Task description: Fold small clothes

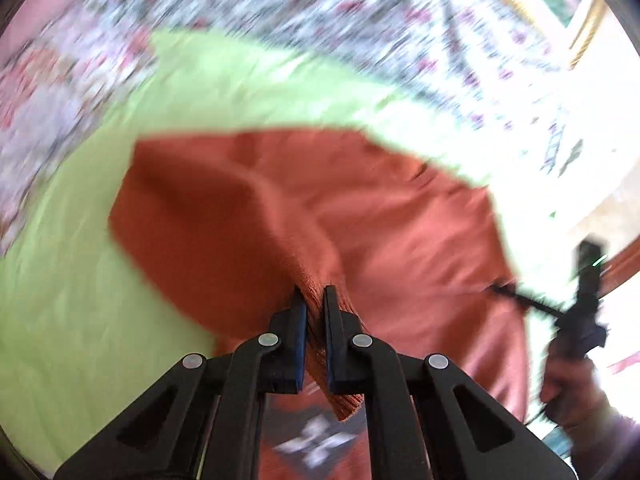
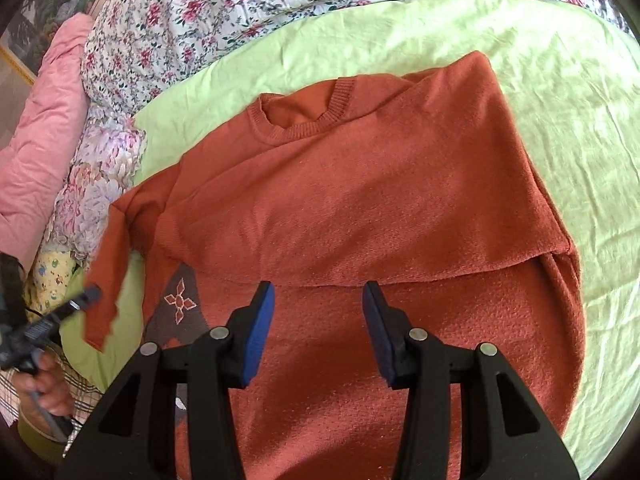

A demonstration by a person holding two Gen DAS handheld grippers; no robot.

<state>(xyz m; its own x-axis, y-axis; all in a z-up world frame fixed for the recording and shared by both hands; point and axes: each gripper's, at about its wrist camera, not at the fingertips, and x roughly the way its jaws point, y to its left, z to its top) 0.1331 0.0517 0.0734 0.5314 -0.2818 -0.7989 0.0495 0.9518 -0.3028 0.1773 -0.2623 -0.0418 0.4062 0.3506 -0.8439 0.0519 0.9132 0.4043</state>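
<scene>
A rust-orange knit sweater (image 2: pixel 360 184) lies on a light green sheet (image 2: pixel 560 100), collar at the far side. Its right sleeve side is folded across the body. My left gripper (image 1: pixel 314 294) is shut on the ribbed cuff of the left sleeve (image 1: pixel 336 396) and holds it lifted off the sheet; the left wrist view is motion-blurred. The lifted sleeve (image 2: pixel 106 276) and the left gripper (image 2: pixel 86 296) also show at the left of the right wrist view. My right gripper (image 2: pixel 318 292) is open and empty, above the sweater's lower body.
A floral quilt (image 2: pixel 192 12) and a pink cover (image 2: pixel 44 152) lie beyond and left of the green sheet. A dark patch with a diamond motif (image 2: pixel 180 304) shows on the sweater's lower left. The other hand and right gripper (image 1: pixel 580 312) show at right.
</scene>
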